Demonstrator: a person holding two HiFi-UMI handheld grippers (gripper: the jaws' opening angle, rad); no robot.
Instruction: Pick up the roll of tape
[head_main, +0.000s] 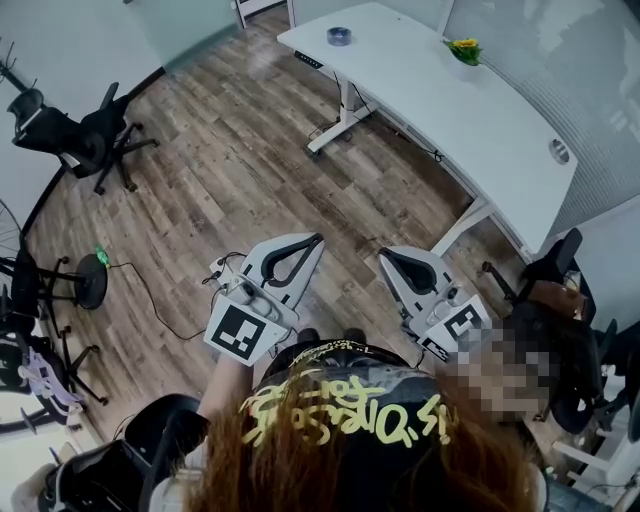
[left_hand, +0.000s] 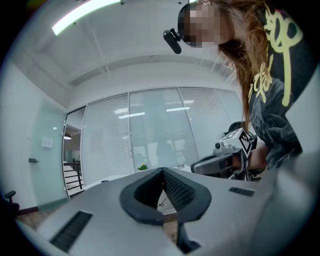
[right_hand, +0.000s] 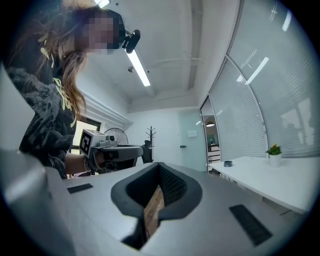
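Note:
The roll of tape (head_main: 339, 36) is a small blue ring lying near the far left end of the white curved desk (head_main: 480, 120). The right gripper view also shows the tape (right_hand: 228, 163), small and far off on the desk (right_hand: 280, 180). My left gripper (head_main: 318, 239) and right gripper (head_main: 381, 254) hang side by side over the wood floor, held level and well short of the desk. Both are shut, with nothing between the jaws. In its own view the left gripper (left_hand: 162, 170) has its jaws together, as does the right gripper (right_hand: 160, 165) in its view.
A small potted plant with yellow flowers (head_main: 465, 48) stands on the desk to the right of the tape. Black office chairs (head_main: 85, 135) stand at the left, another chair (head_main: 560, 270) at the desk's near end. A cable (head_main: 150, 295) runs across the floor. Glass walls enclose the room.

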